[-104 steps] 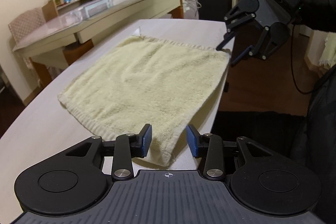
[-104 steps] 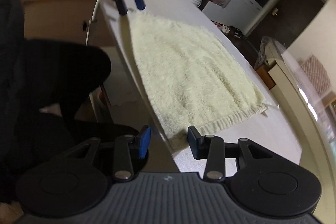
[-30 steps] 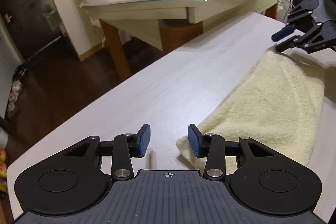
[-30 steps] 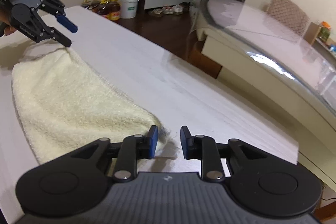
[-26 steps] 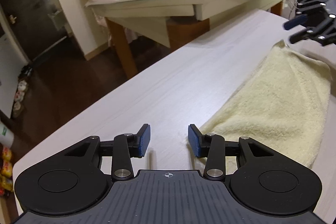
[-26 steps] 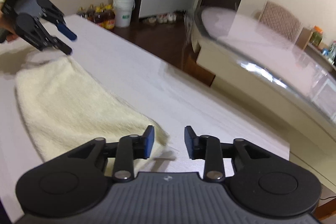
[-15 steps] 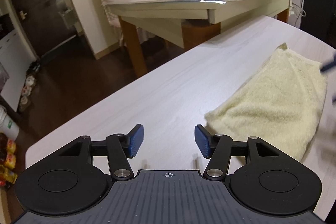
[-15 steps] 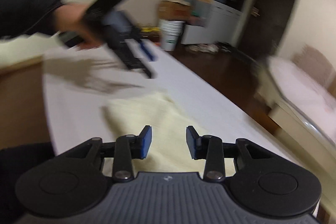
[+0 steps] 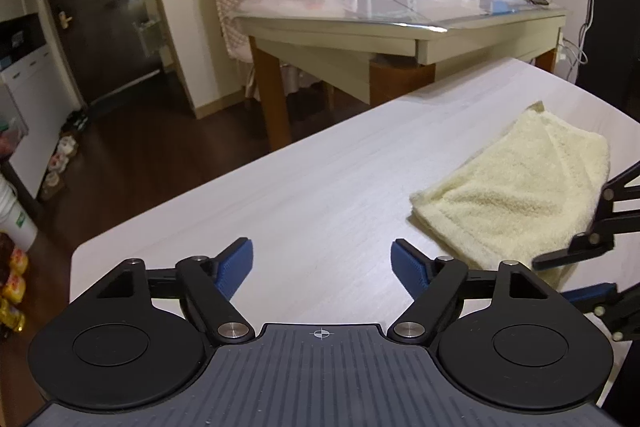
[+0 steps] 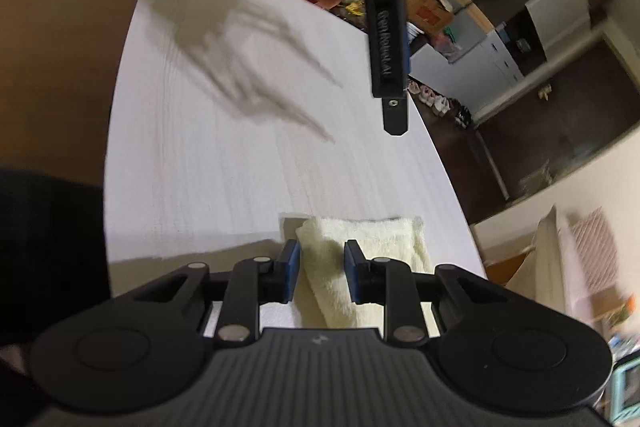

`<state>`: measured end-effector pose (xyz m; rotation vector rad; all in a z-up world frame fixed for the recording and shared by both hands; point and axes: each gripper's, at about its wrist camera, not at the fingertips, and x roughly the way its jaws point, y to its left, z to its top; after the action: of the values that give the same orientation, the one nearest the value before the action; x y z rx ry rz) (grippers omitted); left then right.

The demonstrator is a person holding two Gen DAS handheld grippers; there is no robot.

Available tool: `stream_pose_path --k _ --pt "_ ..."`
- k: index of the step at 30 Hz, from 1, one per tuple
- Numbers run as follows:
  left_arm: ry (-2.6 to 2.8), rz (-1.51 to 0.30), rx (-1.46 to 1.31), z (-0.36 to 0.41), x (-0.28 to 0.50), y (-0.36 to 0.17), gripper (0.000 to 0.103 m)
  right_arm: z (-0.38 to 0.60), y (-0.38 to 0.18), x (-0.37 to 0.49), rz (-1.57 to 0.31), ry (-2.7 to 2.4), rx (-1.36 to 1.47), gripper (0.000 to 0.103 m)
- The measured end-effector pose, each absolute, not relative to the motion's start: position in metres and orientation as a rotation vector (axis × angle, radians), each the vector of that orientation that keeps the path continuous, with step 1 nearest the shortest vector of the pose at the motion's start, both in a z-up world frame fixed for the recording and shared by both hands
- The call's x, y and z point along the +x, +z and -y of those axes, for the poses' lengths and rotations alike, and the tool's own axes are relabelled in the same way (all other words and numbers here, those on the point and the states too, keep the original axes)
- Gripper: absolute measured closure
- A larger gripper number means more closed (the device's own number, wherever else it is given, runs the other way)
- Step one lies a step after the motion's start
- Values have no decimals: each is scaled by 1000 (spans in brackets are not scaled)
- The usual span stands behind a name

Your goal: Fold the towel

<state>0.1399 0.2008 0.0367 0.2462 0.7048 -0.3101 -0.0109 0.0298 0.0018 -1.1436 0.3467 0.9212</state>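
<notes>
— On the table [image 9: 320, 167], where's your towel [image 9: 516, 187]?
— Folded in half, at its right side. Your left gripper [image 9: 322, 263] has been spreading, empty; your right gripper [image 10: 319, 269] fingers have been narrowing around its near end. Another fold probably remains.

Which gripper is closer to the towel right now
Right. The right gripper hangs over the folded towel, jaws astride its near end. The left gripper hangs open over bare table, beside the towel.
</notes>
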Motion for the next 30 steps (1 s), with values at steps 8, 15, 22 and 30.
stream_pose_path --k 8,15,22,30 --pt "-481 -615 377 -195 110 32 21 -27 14 16 -399 987 -958 94" --pt "-695 -427 776 -147 70 17 19 44 75 52 -570 1092 -463 94" --pt "-858 -367 851 -118 69 7 29 102 98 64 -659 1158 -179 94" --pt "-1047 -410 900 -95 66 6 81 141 96 55 -693 1151 -17 94"
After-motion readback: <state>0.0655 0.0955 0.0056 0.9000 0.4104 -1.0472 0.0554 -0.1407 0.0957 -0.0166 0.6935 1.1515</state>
